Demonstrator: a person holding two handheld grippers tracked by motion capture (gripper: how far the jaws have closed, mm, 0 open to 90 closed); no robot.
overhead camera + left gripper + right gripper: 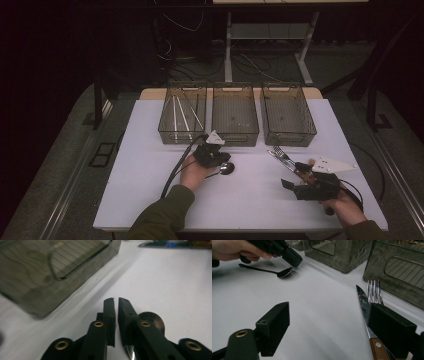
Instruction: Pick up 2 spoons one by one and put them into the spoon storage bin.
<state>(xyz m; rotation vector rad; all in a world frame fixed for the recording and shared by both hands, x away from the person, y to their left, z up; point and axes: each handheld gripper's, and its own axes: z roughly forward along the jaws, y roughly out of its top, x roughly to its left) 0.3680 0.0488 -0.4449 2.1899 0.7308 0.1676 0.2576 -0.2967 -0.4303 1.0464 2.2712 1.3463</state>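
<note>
A metal spoon (227,168) lies on the white table (150,195) near its middle. My left gripper (223,161) hovers right at the spoon's bowl (157,320). Its jaws (116,300) stand only a thin slit apart, with nothing between them. In the right gripper view the left gripper (295,261) has its tip just above the spoon (284,272). At the table's right, a wood-handled knife (279,158) and a fork (282,151) lie side by side. My right gripper (292,174) stands wide open there (328,312), one jaw over the knife (362,300) and fork (374,291).
Three smoky clear bins stand in a row at the back: the left one (183,114) holds thin pale sticks, the middle (235,112) and right (288,112) ones look bare. The nearest bin (37,285) is just ahead of the left gripper. Cables trail from both grippers.
</note>
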